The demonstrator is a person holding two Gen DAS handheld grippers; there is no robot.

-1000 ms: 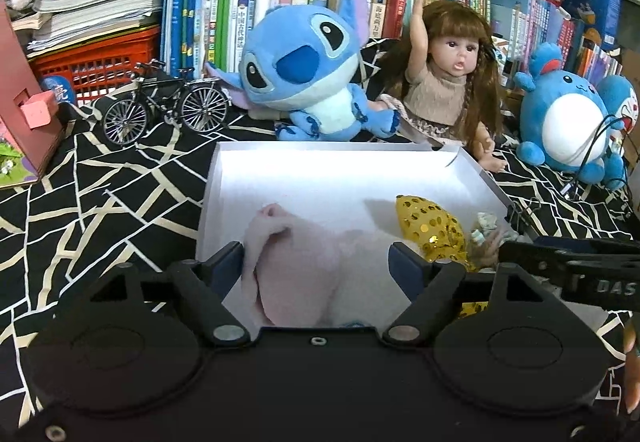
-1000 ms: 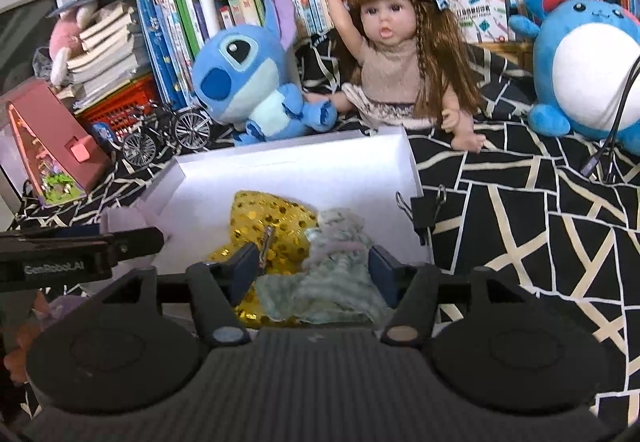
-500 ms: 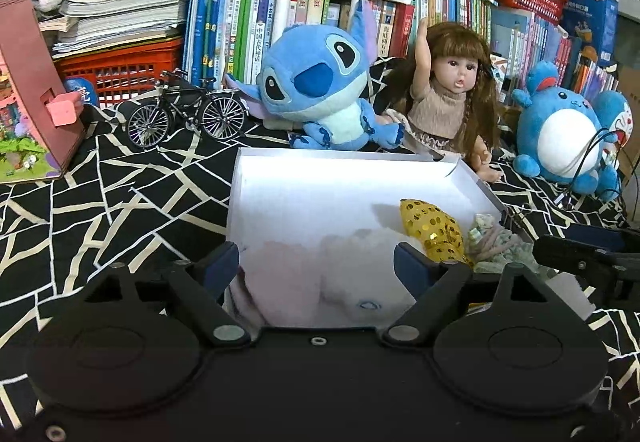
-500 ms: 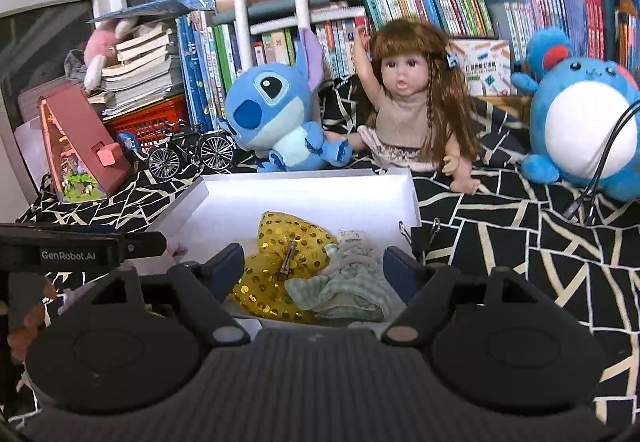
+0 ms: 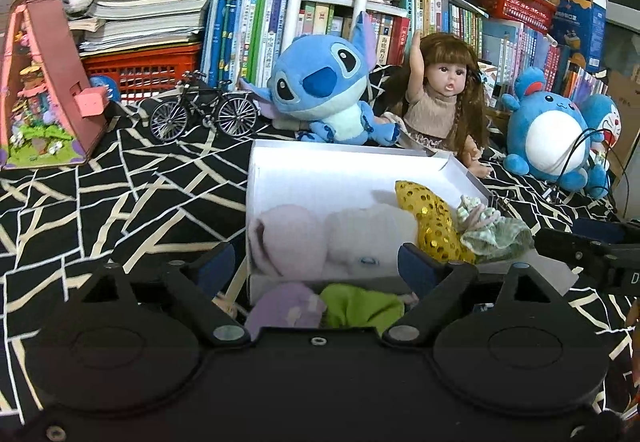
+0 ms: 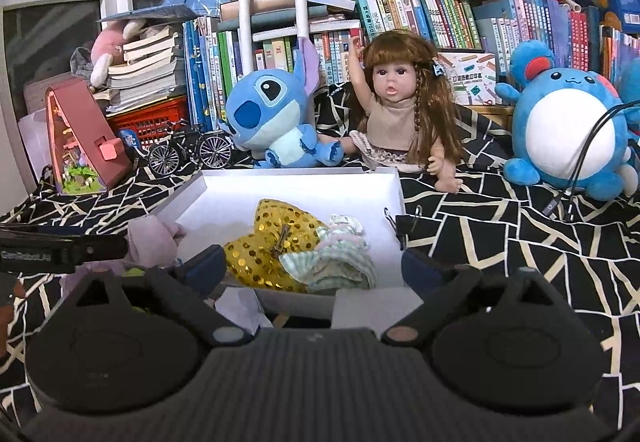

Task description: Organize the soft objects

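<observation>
White box (image 5: 340,170), open-topped, on black patterned cloth (image 5: 120,194); bare cloth lies at its 9 o'clock, doll (image 5: 440,98) and blue plush (image 5: 328,98) crowd its 12 o'clock rim. Inside, left to right: pink garment (image 5: 280,238), white garment (image 5: 360,238), gold sequined piece (image 6: 276,242), pale green frilled dress (image 6: 336,262). Left gripper (image 5: 316,262): jaws just opening, spread, nothing between the pads. Right gripper (image 6: 312,268): same, released. Left view alone shows purple cloth (image 5: 284,308) and green cloth (image 5: 360,306) outside the near wall; right view alone shows binder clips (image 6: 404,220) on the 3 o'clock wall.
</observation>
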